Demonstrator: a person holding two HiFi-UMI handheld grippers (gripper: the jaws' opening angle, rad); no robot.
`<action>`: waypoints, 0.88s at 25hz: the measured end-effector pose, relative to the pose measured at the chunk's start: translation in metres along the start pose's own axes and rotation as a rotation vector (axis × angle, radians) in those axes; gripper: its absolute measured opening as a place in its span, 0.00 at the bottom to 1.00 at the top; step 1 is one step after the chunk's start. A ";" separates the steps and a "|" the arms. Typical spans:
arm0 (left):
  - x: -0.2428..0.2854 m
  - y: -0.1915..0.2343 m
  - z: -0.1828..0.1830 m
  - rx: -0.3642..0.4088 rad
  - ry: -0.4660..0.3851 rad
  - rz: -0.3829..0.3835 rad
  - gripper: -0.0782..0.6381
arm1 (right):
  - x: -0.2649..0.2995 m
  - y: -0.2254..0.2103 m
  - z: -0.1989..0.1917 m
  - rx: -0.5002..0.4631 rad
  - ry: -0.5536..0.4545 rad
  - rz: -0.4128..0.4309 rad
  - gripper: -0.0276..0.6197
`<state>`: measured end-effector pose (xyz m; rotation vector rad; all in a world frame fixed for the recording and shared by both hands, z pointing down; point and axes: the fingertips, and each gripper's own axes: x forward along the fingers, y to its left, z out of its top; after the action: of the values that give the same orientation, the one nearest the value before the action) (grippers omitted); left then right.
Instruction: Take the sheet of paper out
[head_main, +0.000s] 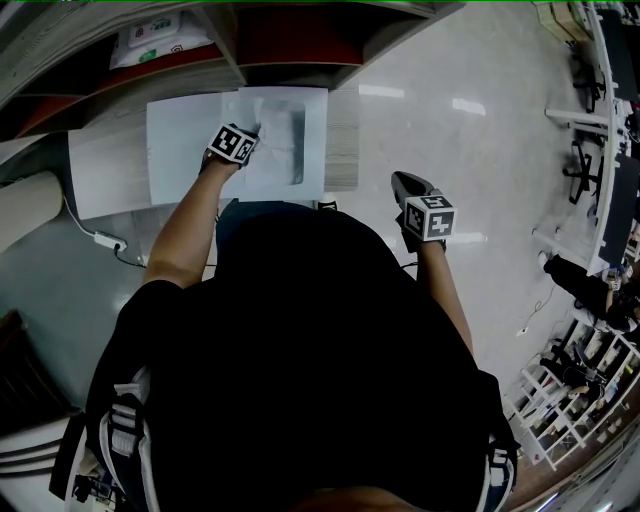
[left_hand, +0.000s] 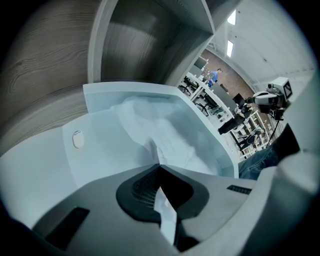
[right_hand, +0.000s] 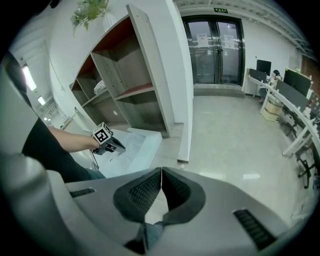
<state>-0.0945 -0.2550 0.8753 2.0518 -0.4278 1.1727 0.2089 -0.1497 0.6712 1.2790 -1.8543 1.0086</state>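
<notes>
A white sheet of paper (head_main: 285, 140) lies bulged on a flat white box (head_main: 180, 150) in front of the shelf unit. My left gripper (head_main: 250, 135) sits on the sheet's left part. In the left gripper view the paper (left_hand: 167, 132) rises in a soft fold ahead of the jaws, and a strip of it runs back between them; the left gripper (left_hand: 159, 167) is shut on it. My right gripper (head_main: 400, 178) hangs over the bare floor to the right, away from the box. In its own view the right gripper (right_hand: 161, 170) is shut with nothing in it.
A grey and red shelf unit (head_main: 280, 50) stands just behind the box. A white cable with a plug (head_main: 105, 240) lies on the floor at left, beside a pale cylinder (head_main: 25, 205). Desks and chairs (head_main: 600, 150) line the far right. Glass doors (right_hand: 215, 47) close the room's end.
</notes>
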 end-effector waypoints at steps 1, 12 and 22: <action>-0.002 0.001 0.000 -0.003 -0.001 0.001 0.14 | 0.001 0.000 0.001 -0.002 -0.002 0.002 0.06; -0.025 0.006 -0.011 -0.048 -0.023 0.006 0.14 | 0.009 0.005 0.013 -0.026 -0.015 0.037 0.06; -0.055 0.018 -0.029 -0.101 -0.058 0.055 0.14 | 0.017 0.013 0.022 -0.069 -0.018 0.080 0.06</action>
<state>-0.1516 -0.2501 0.8458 2.0020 -0.5639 1.1029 0.1894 -0.1732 0.6718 1.1852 -1.9509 0.9689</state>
